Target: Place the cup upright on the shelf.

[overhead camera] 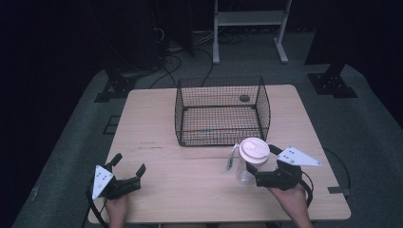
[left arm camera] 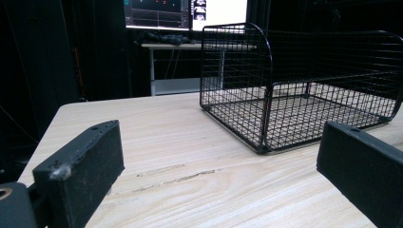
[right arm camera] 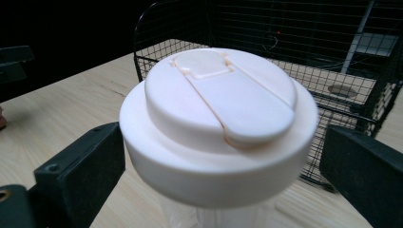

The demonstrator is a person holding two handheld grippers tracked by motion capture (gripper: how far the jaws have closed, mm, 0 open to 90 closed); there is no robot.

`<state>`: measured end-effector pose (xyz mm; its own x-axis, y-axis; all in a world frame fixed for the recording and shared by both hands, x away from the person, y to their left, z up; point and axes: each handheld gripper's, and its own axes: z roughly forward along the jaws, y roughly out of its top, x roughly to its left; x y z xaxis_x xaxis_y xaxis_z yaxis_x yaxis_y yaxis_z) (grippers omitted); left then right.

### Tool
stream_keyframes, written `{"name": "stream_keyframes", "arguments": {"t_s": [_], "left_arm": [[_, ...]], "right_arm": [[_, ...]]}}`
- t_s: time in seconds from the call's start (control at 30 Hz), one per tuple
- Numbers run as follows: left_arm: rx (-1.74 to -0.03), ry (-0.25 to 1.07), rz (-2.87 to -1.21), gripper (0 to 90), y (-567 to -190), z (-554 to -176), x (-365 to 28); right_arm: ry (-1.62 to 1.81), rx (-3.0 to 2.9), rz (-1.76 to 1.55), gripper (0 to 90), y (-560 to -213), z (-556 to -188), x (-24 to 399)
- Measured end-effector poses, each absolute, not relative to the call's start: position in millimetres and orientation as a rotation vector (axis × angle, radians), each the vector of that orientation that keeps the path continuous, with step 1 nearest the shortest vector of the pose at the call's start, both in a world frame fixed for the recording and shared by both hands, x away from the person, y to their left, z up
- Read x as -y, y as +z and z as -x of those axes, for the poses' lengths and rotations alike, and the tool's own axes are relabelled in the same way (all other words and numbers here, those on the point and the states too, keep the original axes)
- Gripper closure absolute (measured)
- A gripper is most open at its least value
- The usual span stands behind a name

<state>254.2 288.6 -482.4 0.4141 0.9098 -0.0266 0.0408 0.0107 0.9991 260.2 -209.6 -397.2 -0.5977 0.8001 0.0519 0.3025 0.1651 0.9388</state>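
My right tool is sitting wide open around the cup on the wooden table; at nine o'clock, my left tool is resting open, holding nothing, the room dark.

Two hand-held grippers, both at the tabletop edge nearest the person.

Left gripper, at the tabletop's near left corner: matte black body, two blocky black jaws with a small screw hole near the tip, a pale grey three-cornered plate with dark dots on top, and a black cable looping off the tabletop edge. Right gripper, at the near right corner: same black body and jaws, same grey dotted plate, with a black cable curling beside the hand. No sleeves show at either wrist.
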Motion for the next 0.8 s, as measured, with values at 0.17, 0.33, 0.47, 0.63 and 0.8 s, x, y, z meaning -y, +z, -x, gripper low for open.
{"name": "stream_keyframes", "arguments": {"t_s": [0.17,0.33,0.47,0.63,0.8], "left_arm": [[-0.922,0.857,-1.395,0.9,-482.4,-254.0,-288.5],[-0.923,0.856,-1.394,0.9,-482.4,-253.9,-288.8],[-0.922,0.858,-1.395,0.9,-482.3,-253.8,-288.7],[-0.923,0.859,-1.394,0.9,-482.4,-253.7,-288.7],[-0.923,0.858,-1.395,0.9,-482.5,-253.8,-288.7]], "right_arm": [[1.432,-1.995,-1.051,0.8,-399.9,-266.6,200.8],[1.442,-1.987,-1.068,3.9,-401.0,-269.5,197.8],[1.445,-1.987,-1.066,4.0,-401.0,-269.6,199.1],[1.438,-1.989,-1.066,4.2,-400.4,-269.2,198.8],[1.432,-2.019,-1.062,4.3,-398.2,-270.7,199.3]]}}
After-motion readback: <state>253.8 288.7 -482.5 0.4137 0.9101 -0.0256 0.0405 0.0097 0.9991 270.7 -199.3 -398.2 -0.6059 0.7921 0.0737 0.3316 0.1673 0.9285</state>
